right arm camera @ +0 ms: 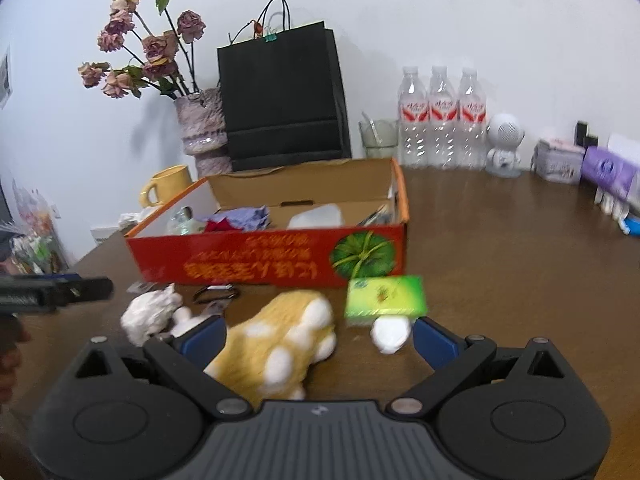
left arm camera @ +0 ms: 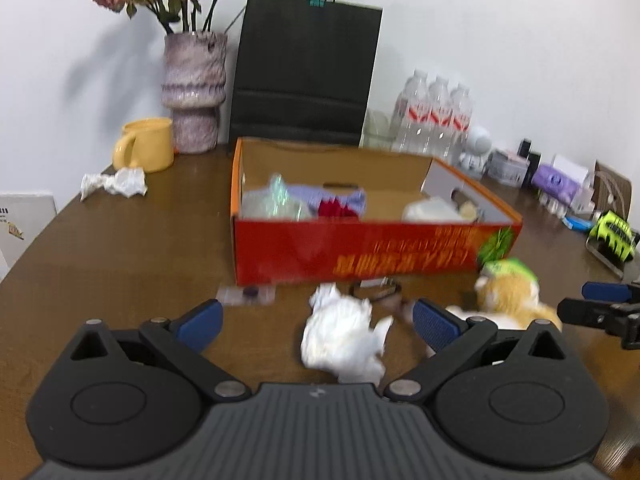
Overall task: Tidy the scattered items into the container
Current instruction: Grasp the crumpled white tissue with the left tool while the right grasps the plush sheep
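Both claws hover low over the brown table (right arm camera: 500, 240), and both are spread wide, nothing gripped. The left gripper (left arm camera: 318, 322) has a crumpled white paper wad (left arm camera: 344, 338) lying right between its blue pads. The right gripper (right arm camera: 320, 338) frames the orange-and-white plush toy (right arm camera: 276, 344) on one side and a small white ball (right arm camera: 390, 334) on the other.

Plenty crowds the way here. Just beyond the plush sits a green packet (right arm camera: 386, 294), touching or nearly touching the ball, and a dark ring clip (right arm camera: 216, 294) lies between the wad and the box. A small flat packet (left arm camera: 248, 294) rests near the box's front wall.

The red cardboard box (right arm camera: 264, 258) stands open-topped just behind the clutter, its long side running across the table facing the grippers, already holding cloth and plastic bits. The plush lies stretched out, its long axis slanting from the right gripper up towards the box.

Behind: vase (left arm camera: 194, 92), yellow mug (left arm camera: 146, 144), black bag (right arm camera: 282, 96), three water bottles (right arm camera: 442, 116).
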Demonstrator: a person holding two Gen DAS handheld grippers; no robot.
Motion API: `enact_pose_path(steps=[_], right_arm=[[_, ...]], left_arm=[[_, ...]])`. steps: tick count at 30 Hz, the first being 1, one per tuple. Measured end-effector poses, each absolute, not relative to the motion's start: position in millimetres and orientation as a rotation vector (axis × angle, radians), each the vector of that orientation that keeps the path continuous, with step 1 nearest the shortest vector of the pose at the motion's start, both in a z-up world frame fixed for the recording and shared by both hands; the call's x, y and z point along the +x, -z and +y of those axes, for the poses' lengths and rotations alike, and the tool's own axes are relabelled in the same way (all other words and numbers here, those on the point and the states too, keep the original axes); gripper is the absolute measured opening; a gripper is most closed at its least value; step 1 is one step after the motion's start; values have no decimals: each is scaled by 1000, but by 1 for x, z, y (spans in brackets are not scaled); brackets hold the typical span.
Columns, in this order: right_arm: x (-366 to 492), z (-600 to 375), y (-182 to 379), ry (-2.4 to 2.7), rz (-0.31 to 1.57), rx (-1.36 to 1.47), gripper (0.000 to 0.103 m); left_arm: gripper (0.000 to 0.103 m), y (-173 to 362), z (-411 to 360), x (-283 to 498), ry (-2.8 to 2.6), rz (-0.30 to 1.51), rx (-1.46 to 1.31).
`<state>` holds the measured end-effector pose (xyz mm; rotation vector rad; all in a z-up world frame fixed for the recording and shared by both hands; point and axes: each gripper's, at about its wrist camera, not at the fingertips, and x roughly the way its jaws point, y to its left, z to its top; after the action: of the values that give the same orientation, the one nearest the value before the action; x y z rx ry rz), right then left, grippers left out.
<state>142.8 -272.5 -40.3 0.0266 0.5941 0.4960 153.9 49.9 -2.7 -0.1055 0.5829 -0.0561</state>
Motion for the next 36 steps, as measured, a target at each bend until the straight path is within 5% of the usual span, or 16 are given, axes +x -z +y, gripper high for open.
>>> enact_pose_path(steps=[14,22,26,36], right_arm=[[168,-226,47,-370,701,13,99],[189,-233,62,-411,801,124,90],[192,-233,67,-416,826,117,56],[177,-247,62,-435,754,136,48]], left_arm=[[99,31,37,177,60,644,-9],[73,46,30,194,67,690,31],[37,45,28,190,97,664,45],[28,38,29,181,110,612,29]])
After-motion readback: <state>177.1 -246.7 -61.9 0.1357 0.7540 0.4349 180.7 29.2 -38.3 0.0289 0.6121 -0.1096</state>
